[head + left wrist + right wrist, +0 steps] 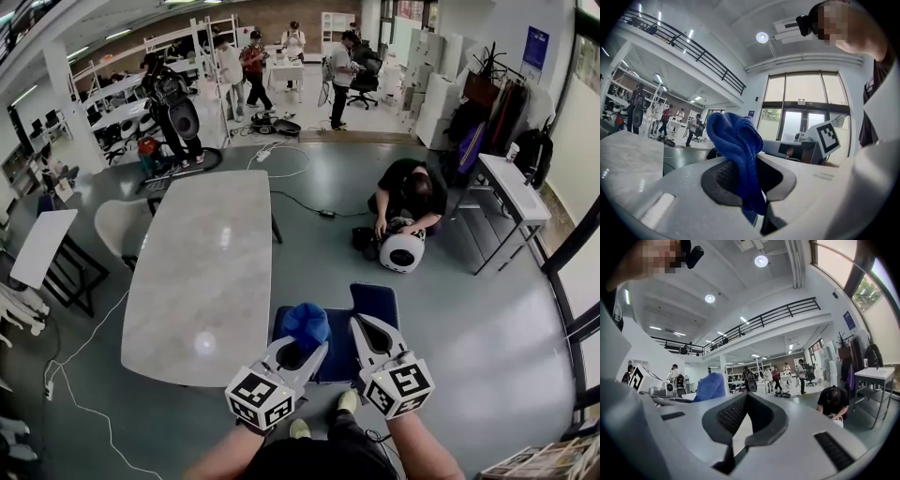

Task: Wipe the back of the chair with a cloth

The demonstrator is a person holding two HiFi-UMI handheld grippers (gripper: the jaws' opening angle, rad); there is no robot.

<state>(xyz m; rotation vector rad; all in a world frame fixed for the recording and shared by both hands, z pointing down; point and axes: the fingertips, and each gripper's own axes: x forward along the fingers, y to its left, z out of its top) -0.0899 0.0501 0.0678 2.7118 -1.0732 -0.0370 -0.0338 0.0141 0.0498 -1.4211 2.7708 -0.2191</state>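
A blue cloth point(733, 136) is clamped between the closed jaws of the tongs point(745, 174), bunched above them with one end hanging below. A pale desk point(628, 154) is seen at left, a marker cube point(828, 137) at right, and people point(661, 117) far behind.

left gripper point(302, 351): white shell, black-padded fingers point(723, 180) | right gripper point(367, 327): same (square-marker cubes point(260, 398)) | shoes point(299, 428): yellow-green

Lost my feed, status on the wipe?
Left tongs shut on blue cloth. Right tongs shut, empty. Chair directly below both. Nothing blocking it.
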